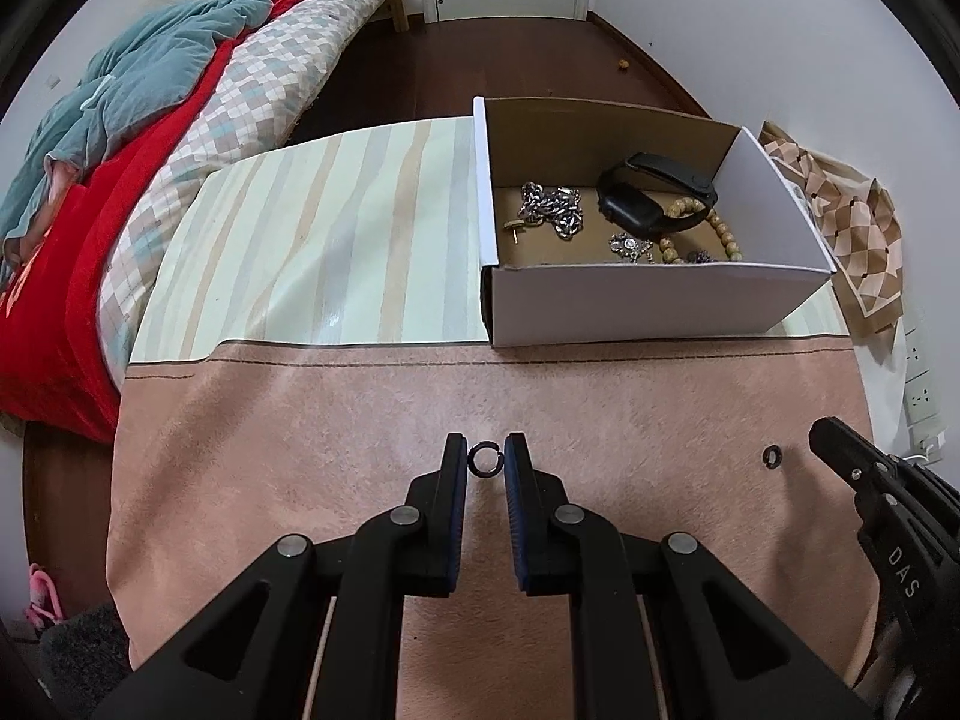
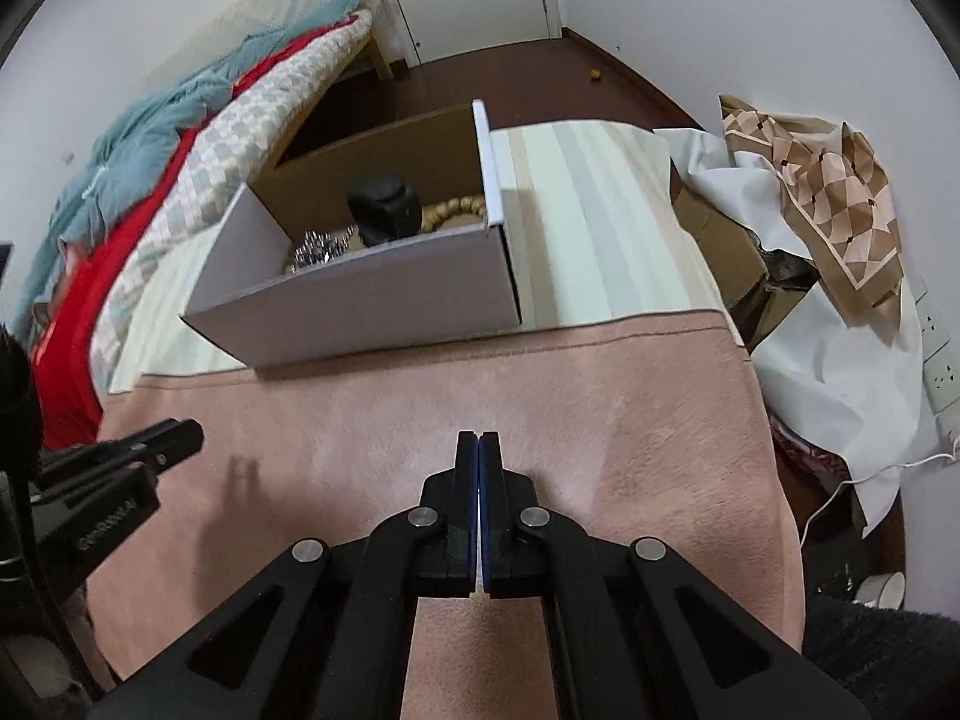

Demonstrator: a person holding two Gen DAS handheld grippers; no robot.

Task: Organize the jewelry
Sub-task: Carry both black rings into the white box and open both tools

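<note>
My left gripper (image 1: 485,450) is shut on a small black ring (image 1: 482,459), held between its fingertips just above the pink cloth (image 1: 360,420). A second black ring (image 1: 772,456) lies on the cloth to the right, a short way from the tip of my right gripper (image 1: 831,441). In the right wrist view my right gripper (image 2: 479,438) is shut with nothing between its pads, and that ring is not visible there. Behind stands an open white box (image 1: 660,300) holding a silver chain (image 1: 552,207), a black watch band (image 1: 654,192) and a wooden bead bracelet (image 1: 720,234).
A striped mat (image 1: 336,240) lies left of the box. A bed with red and teal bedding (image 1: 120,150) runs along the left. Patterned cloth (image 1: 852,228) and white sheeting (image 2: 840,372) are piled at the right by the wall sockets (image 2: 942,372).
</note>
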